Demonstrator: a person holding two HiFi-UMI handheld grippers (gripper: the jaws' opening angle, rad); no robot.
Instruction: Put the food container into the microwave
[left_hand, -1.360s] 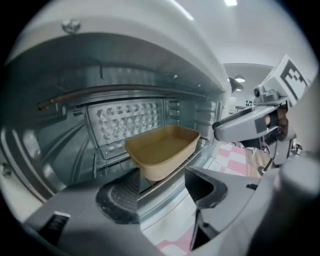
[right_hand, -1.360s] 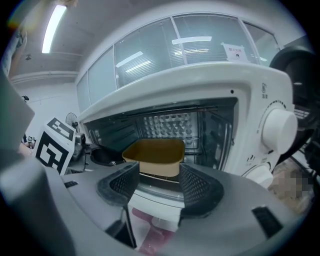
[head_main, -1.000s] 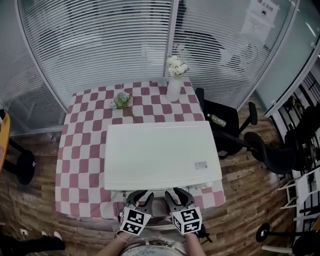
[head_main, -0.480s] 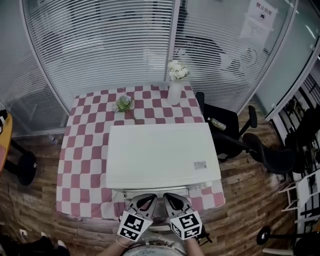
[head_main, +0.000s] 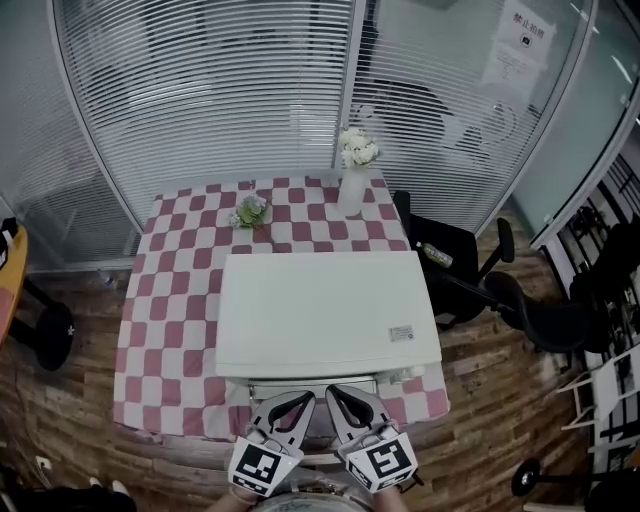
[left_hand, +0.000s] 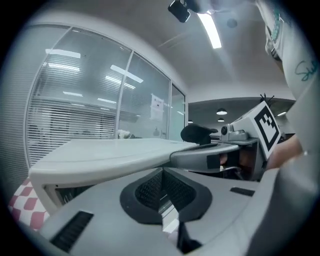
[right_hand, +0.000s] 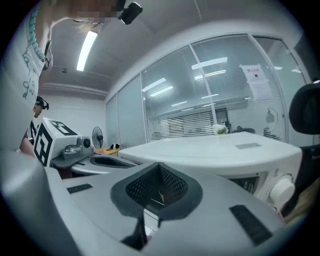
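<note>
White microwave (head_main: 328, 312) sits on a counter (head_main: 165, 330) covered in a pink-and-white checked cloth, taking up the near middle, with its front at the near edge. Its long axis runs left to right across the head view. The front faces the person and the flat top faces up, with a small label (head_main: 402, 332) near the top's right front corner. The right gripper view shows a round knob (right_hand: 280, 190) at the right end of the front. Behind the microwave, at the far edge of the counter, stand a white vase of white flowers (head_main: 351, 185) and, left of it, a small green bunch (head_main: 250, 211) lying on the cloth, both well apart from the grippers. A glass wall with blinds (head_main: 200, 90) rises behind the counter, with a paper notice (head_main: 517, 40) at upper right. Black office chairs (head_main: 455, 255) stand right of the counter, a dark stool (head_main: 45, 330) left of it, and the floor (head_main: 60, 420) is wood. Left gripper (head_main: 298, 400) and right gripper (head_main: 340, 395) hang side by side just in front of the microwave's front, tips angled toward each other and pointing at it. Both grippers have their jaws fully together, pads meeting, and nothing can be made out between them. Where the food container is cannot be told from these views.
</note>
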